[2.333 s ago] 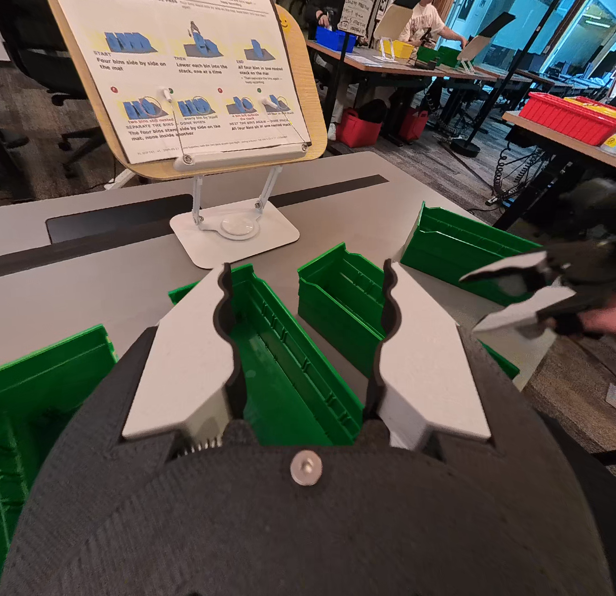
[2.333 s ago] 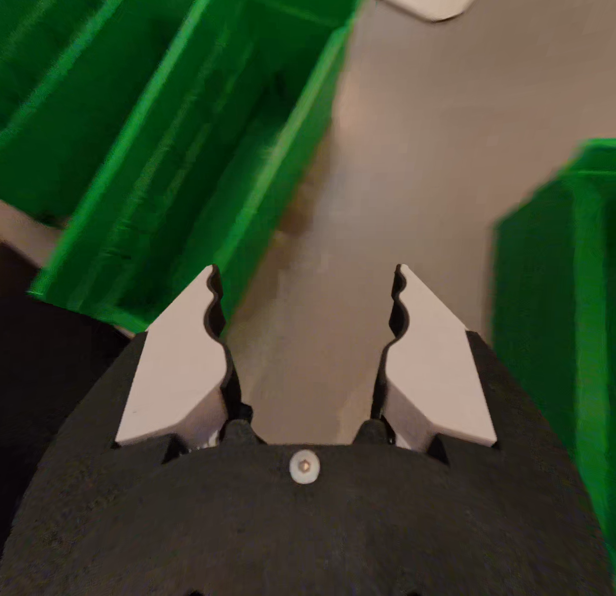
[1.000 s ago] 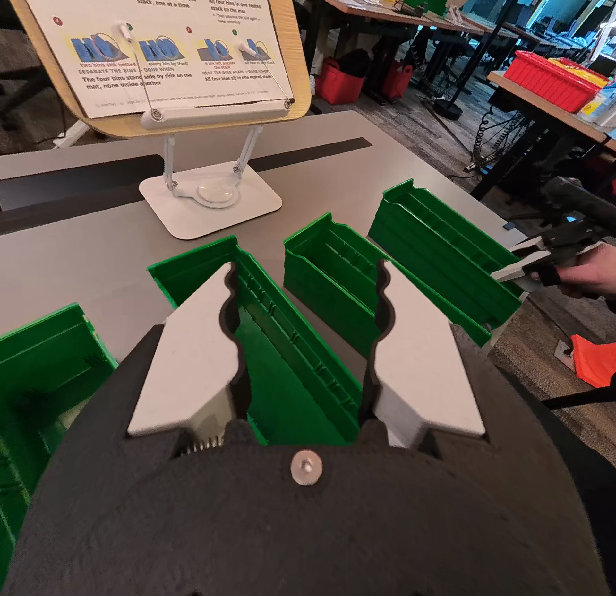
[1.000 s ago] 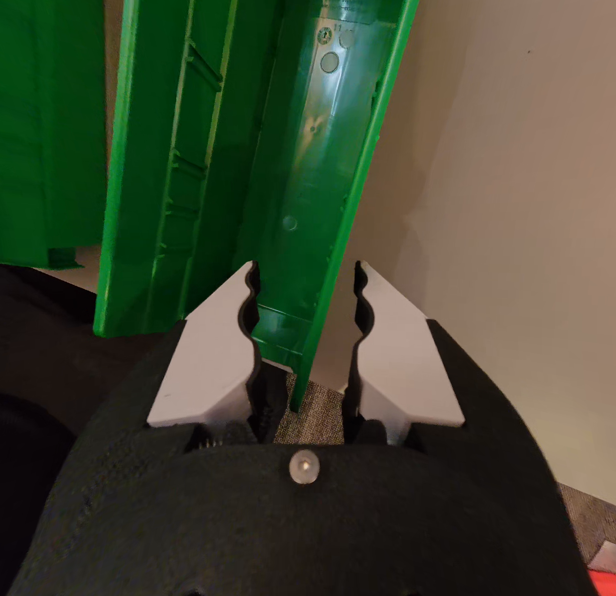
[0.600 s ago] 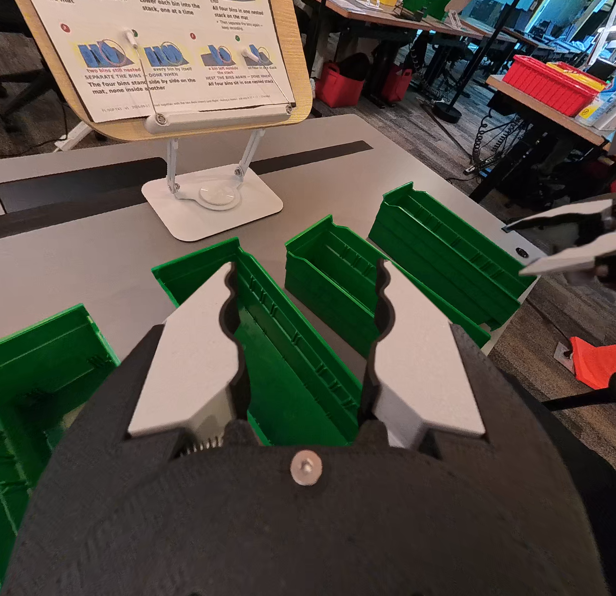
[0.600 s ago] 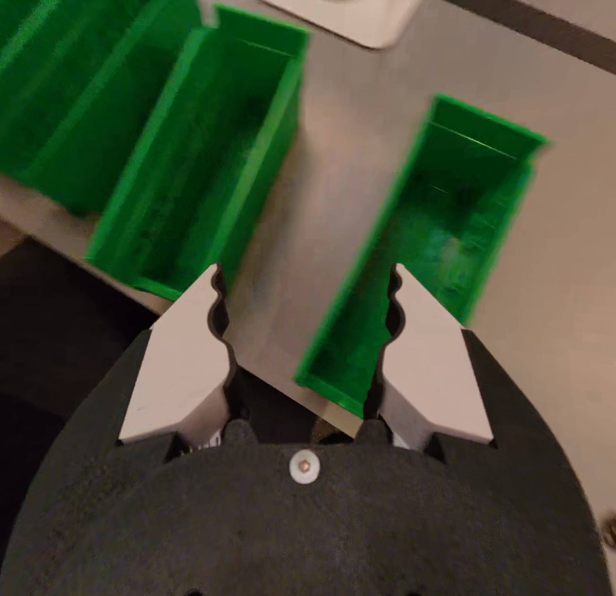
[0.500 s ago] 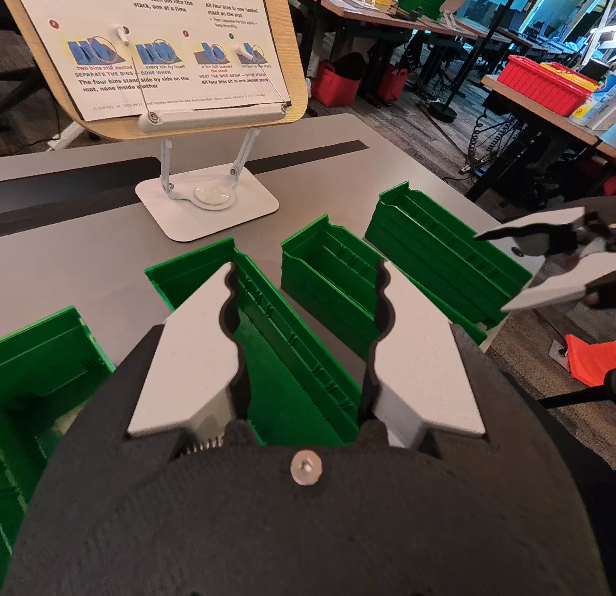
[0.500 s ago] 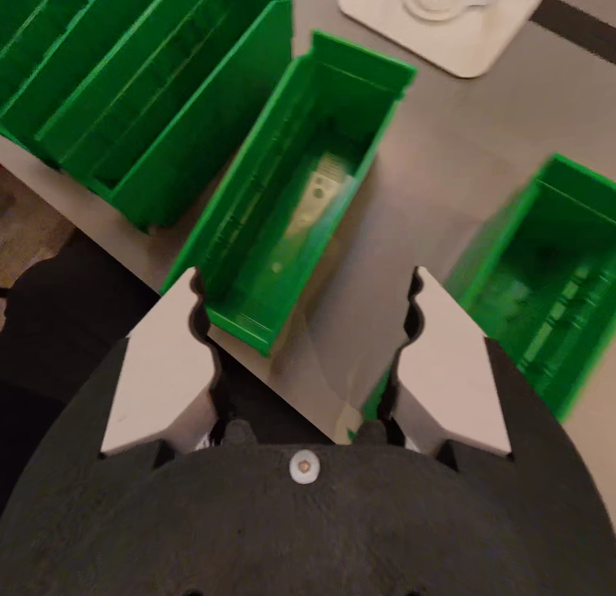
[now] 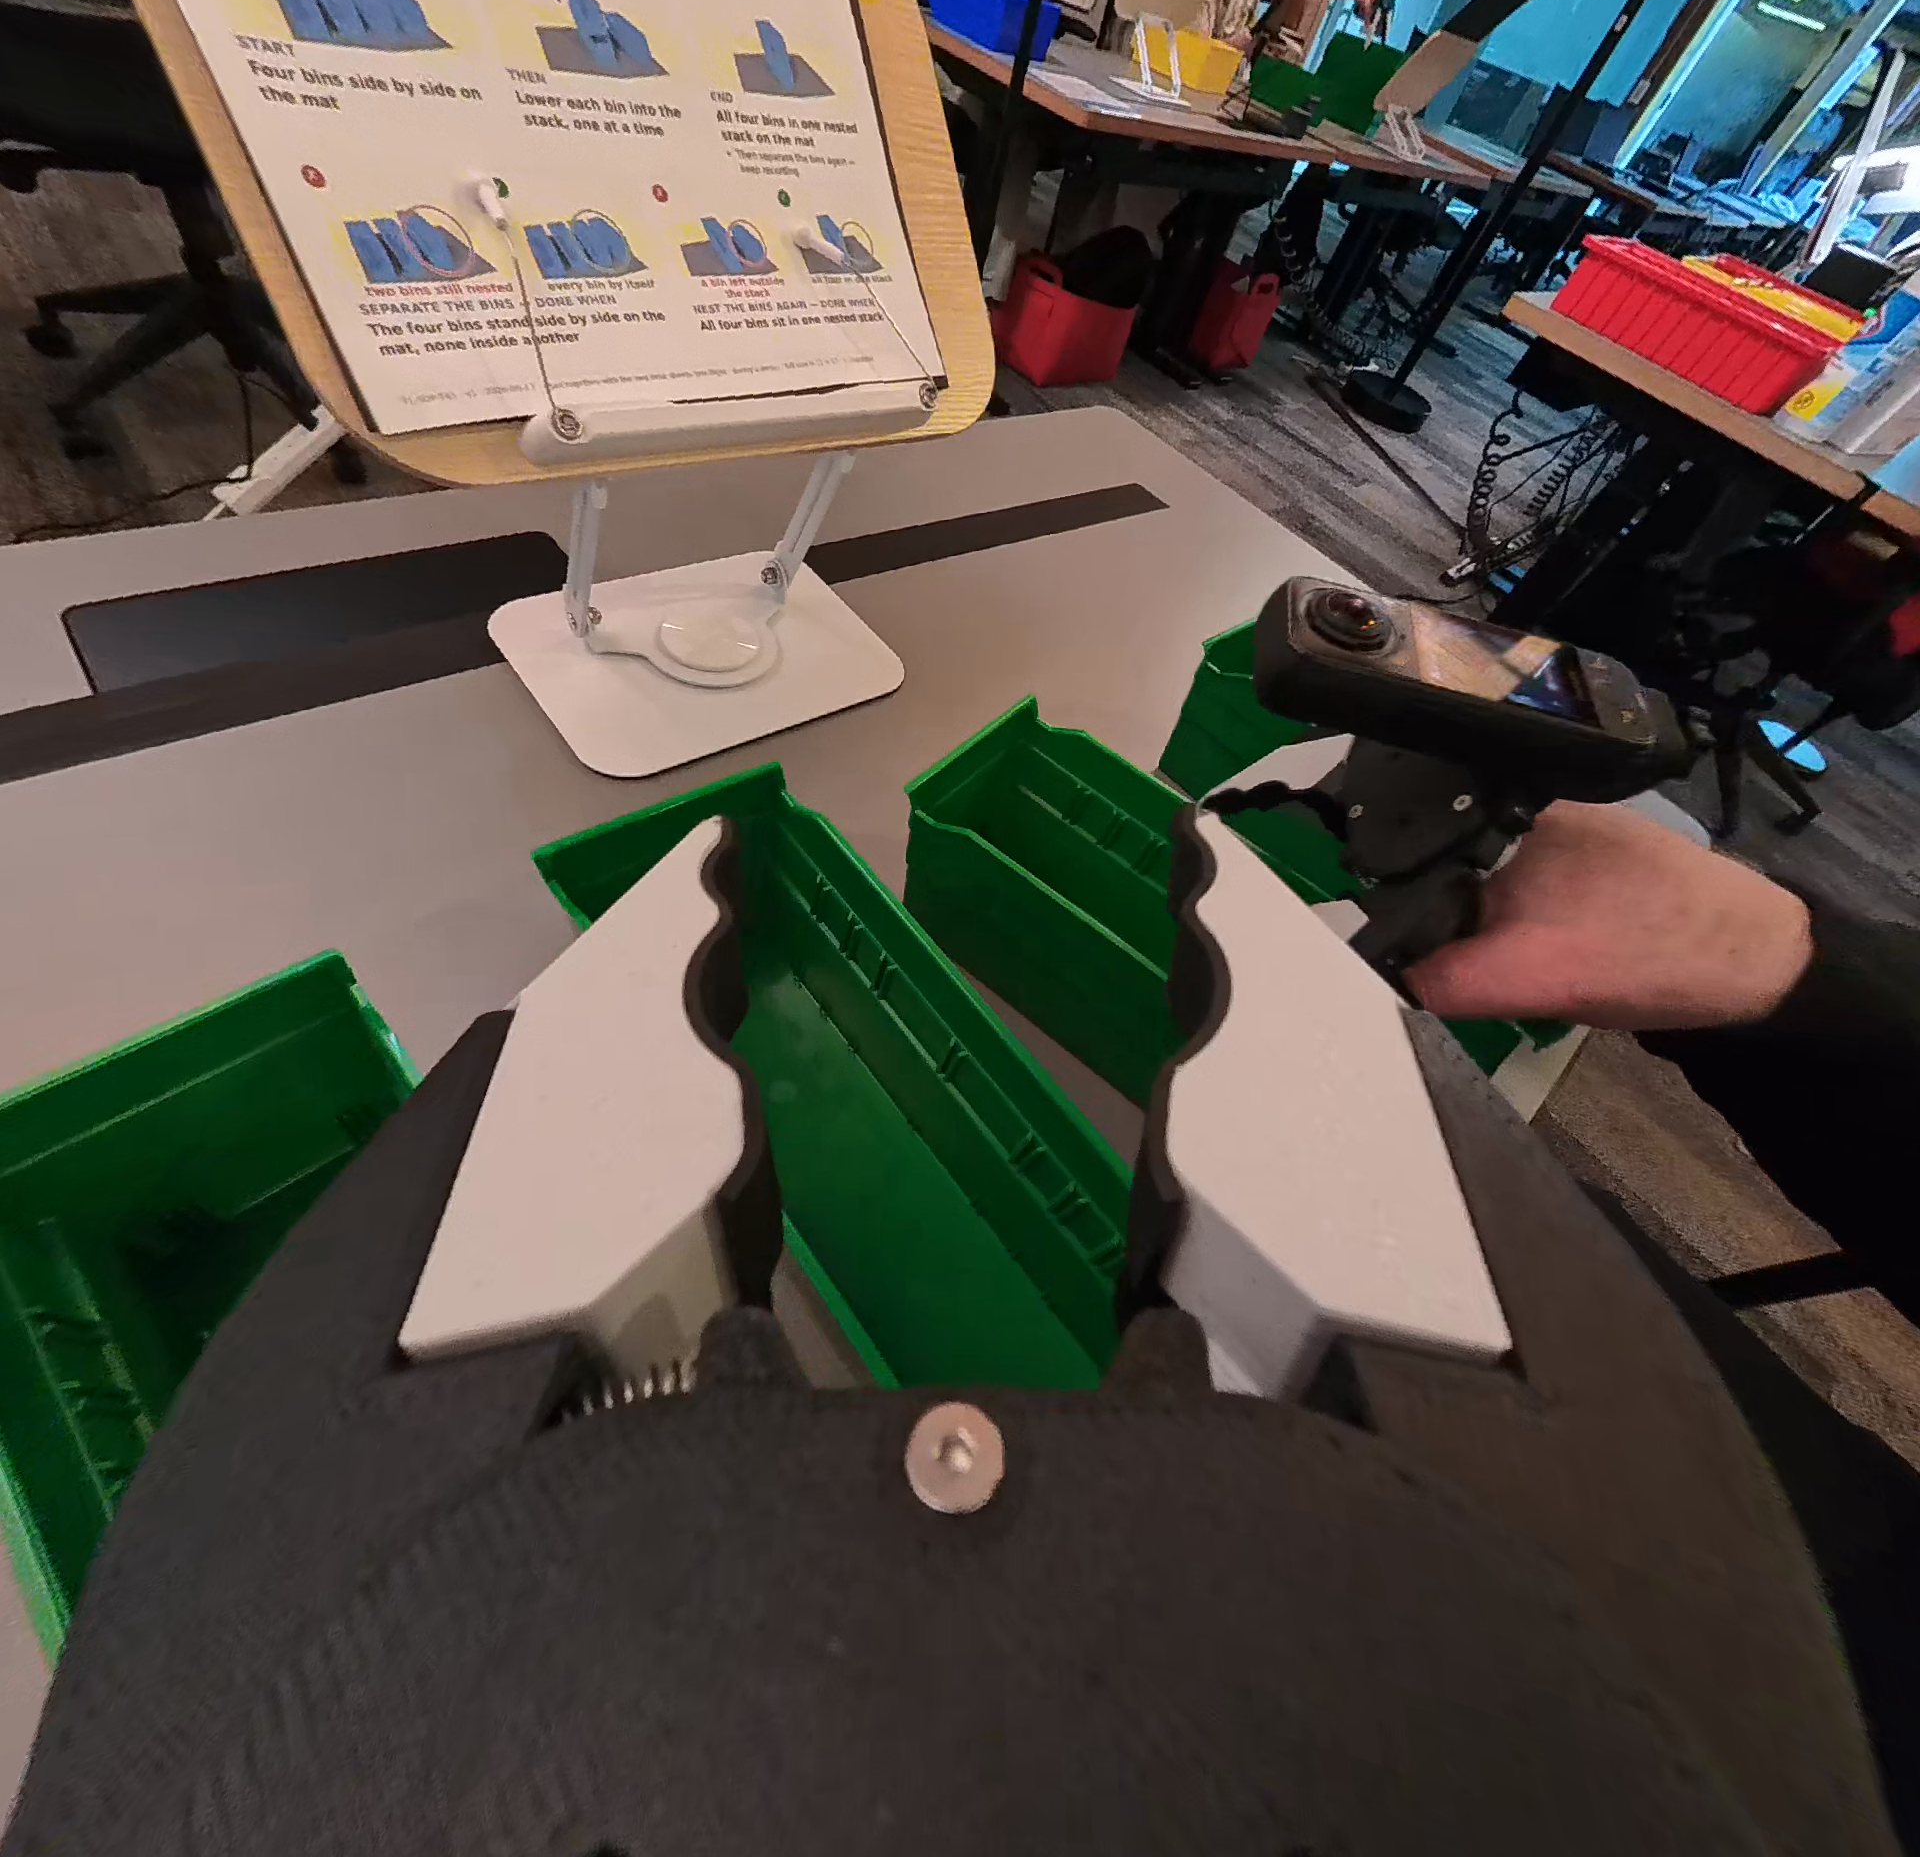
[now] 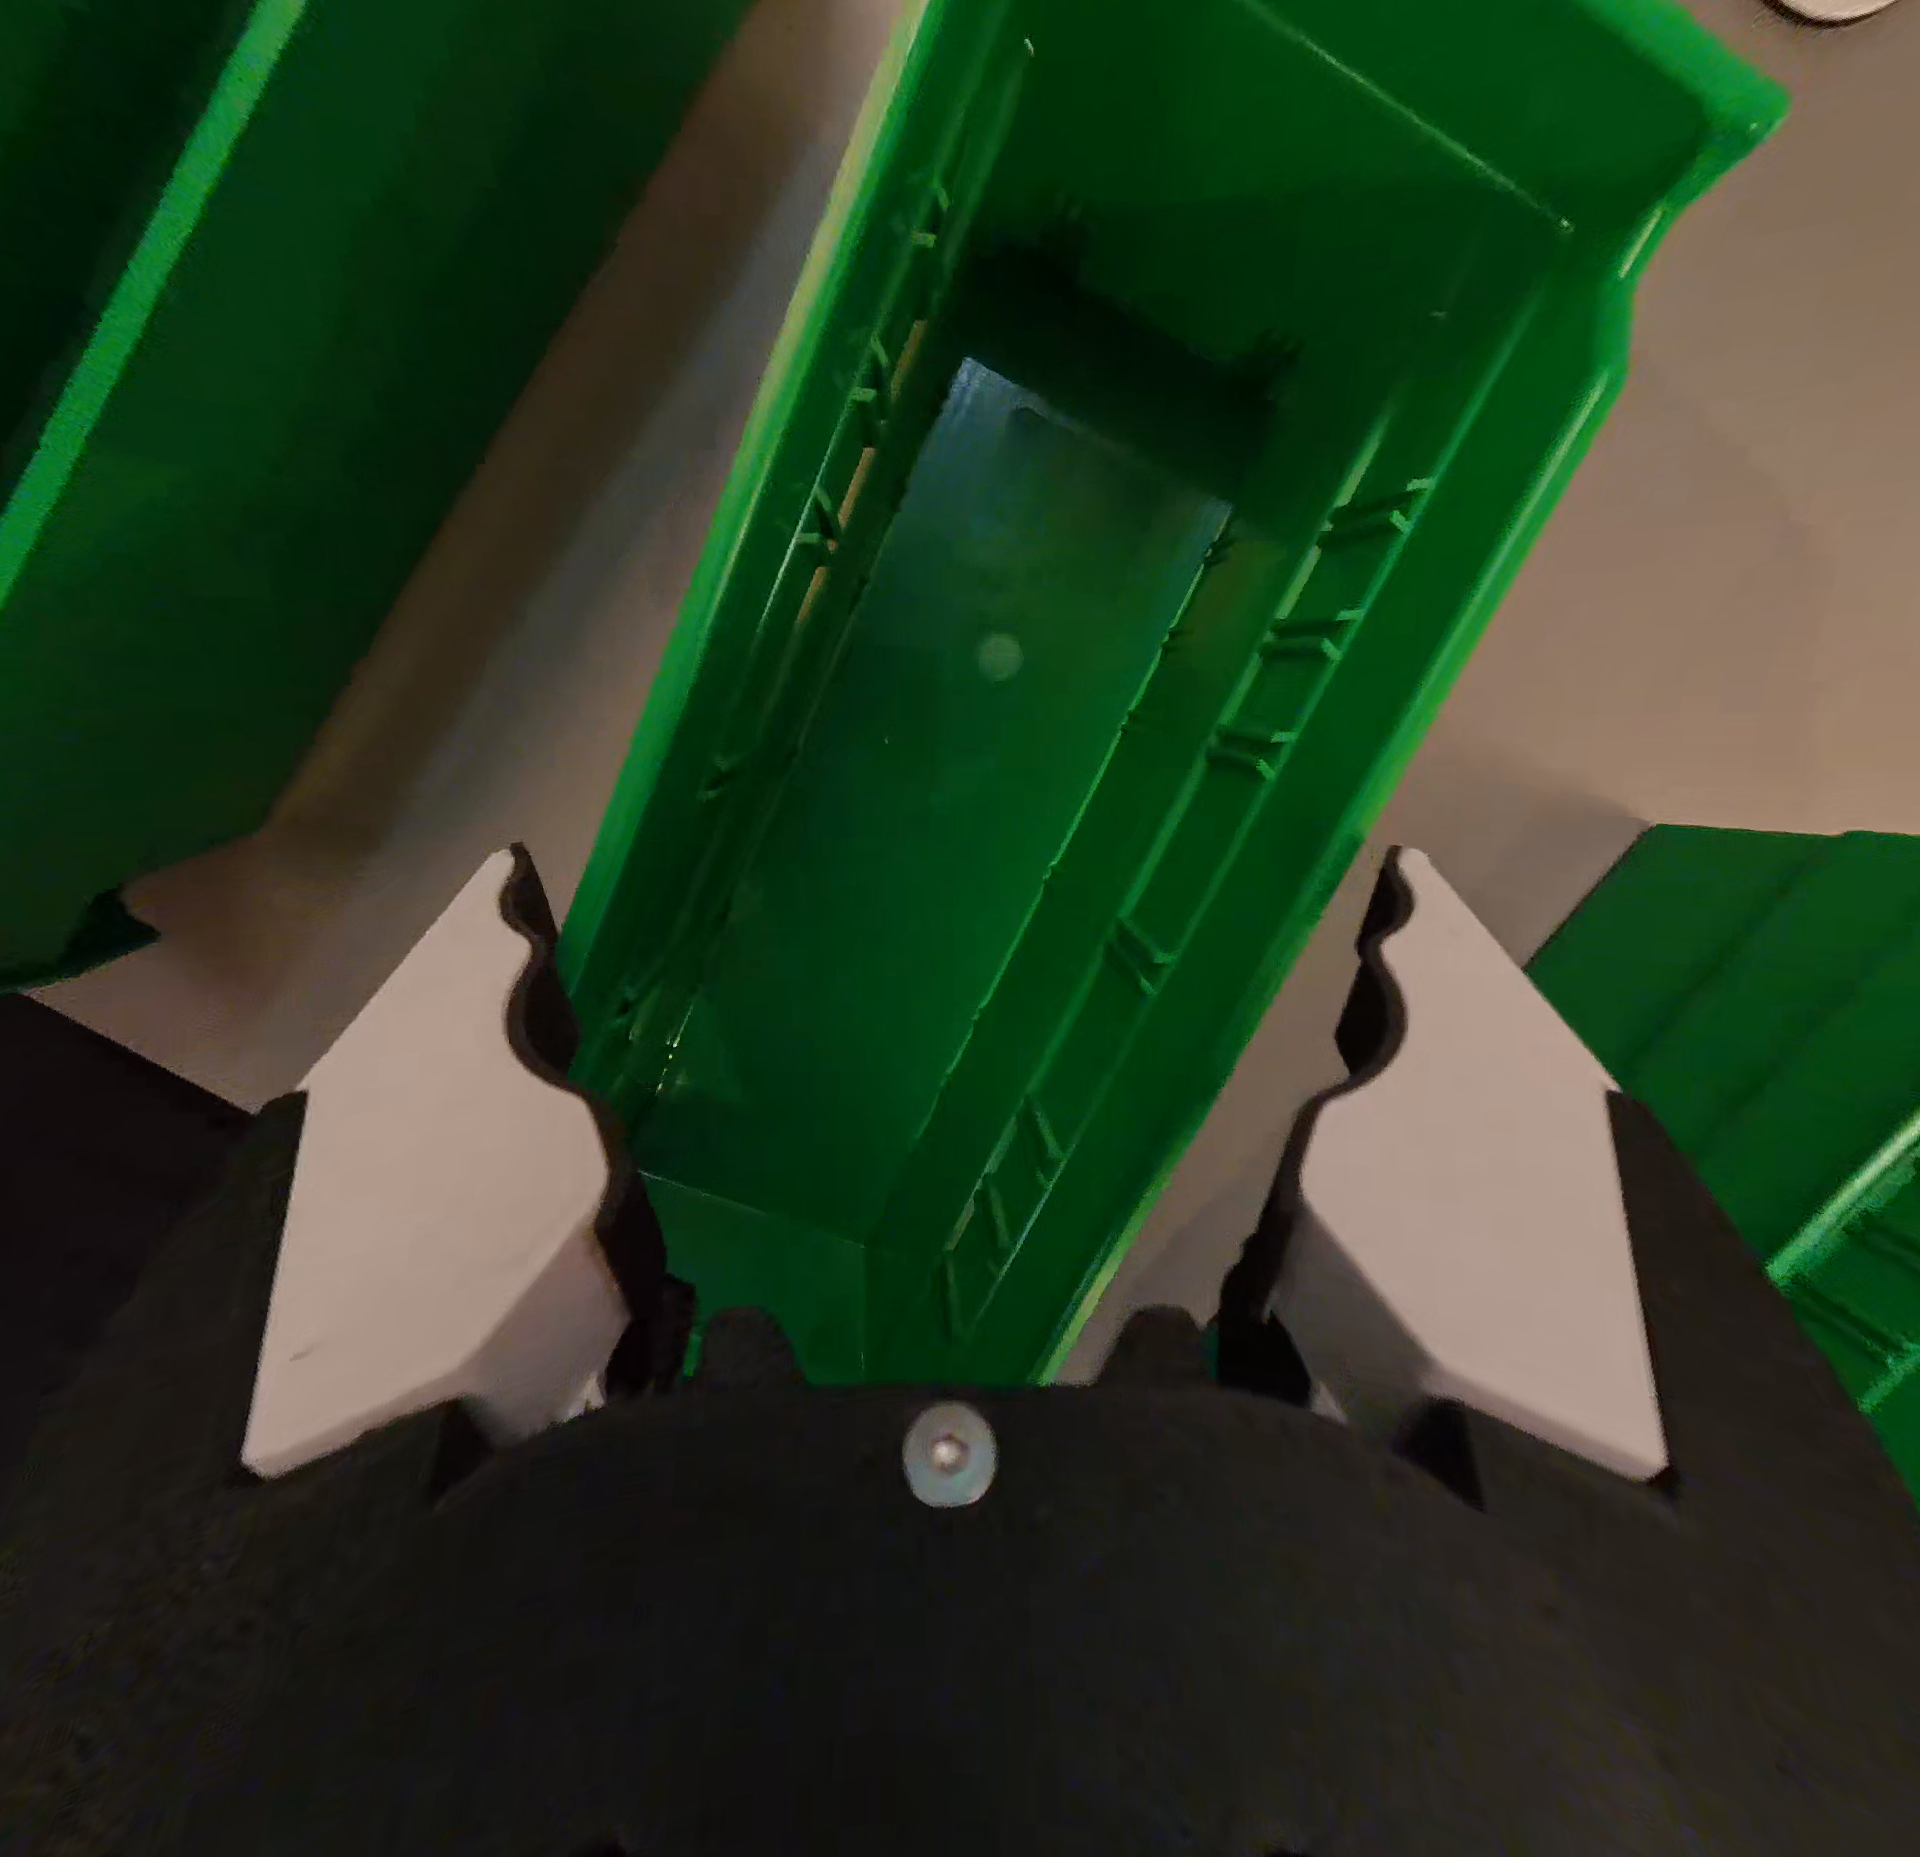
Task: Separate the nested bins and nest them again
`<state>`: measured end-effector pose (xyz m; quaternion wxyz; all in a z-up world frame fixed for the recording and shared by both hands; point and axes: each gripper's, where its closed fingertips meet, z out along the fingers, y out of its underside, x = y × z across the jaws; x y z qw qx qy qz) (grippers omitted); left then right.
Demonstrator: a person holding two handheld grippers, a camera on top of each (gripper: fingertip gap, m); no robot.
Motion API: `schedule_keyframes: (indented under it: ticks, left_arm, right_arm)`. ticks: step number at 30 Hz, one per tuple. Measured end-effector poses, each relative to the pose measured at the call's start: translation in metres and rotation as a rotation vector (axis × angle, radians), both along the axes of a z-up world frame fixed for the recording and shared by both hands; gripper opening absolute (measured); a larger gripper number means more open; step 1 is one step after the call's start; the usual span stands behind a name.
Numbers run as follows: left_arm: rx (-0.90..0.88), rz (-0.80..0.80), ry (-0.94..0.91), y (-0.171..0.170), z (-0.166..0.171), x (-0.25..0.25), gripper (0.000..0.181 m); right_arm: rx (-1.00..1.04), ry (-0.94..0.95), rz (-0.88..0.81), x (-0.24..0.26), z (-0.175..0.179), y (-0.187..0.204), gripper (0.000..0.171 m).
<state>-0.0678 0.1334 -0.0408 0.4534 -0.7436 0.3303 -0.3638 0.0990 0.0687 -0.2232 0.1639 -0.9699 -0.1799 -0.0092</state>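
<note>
Four green bins stand apart, side by side on the grey table [image 9: 312,820]. My left gripper [image 9: 951,841] is open and empty, above the second bin from the left [image 9: 935,1132]. The far-left bin [image 9: 156,1163] is beside it. My right gripper [image 10: 956,862] is wide open and empty, its fingers on either side of the near end of the third bin [image 10: 1039,664], not touching it. In the left wrist view a hand [image 9: 1590,924] holds the right gripper over the third bin [image 9: 1039,872], partly hiding the fourth bin [image 9: 1226,706].
A stand with an instruction sheet [image 9: 582,197] sits on a white base [image 9: 696,664] behind the bins. The table's right edge is just past the fourth bin [image 10: 260,457]. The second bin [image 10: 1766,1028] is close on the right gripper's right.
My right gripper came off the fourth bin's wall, opened wide and moved left over the near end of the third bin. My left gripper has hardly moved.
</note>
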Motion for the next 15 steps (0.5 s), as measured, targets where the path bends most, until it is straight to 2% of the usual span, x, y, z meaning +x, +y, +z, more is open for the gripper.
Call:
schedule_keyframes:
  ticks: [4,8,15]
  left_arm:
    - [-0.002,-0.001,-0.004,0.0,0.0,0.0,0.081]
    - [-0.002,-0.007,0.001,-0.001,-0.001,0.002,0.081]
    - [0.004,0.0,-0.004,0.0,0.002,-0.001,0.08]
  right_arm:
    - [-0.06,0.095,-0.026,-0.003,-0.015,-0.002,0.156]
    - [-0.073,0.115,-0.013,-0.002,-0.01,-0.001,0.133]
    - [-0.038,0.138,-0.004,0.006,-0.004,0.002,0.115]
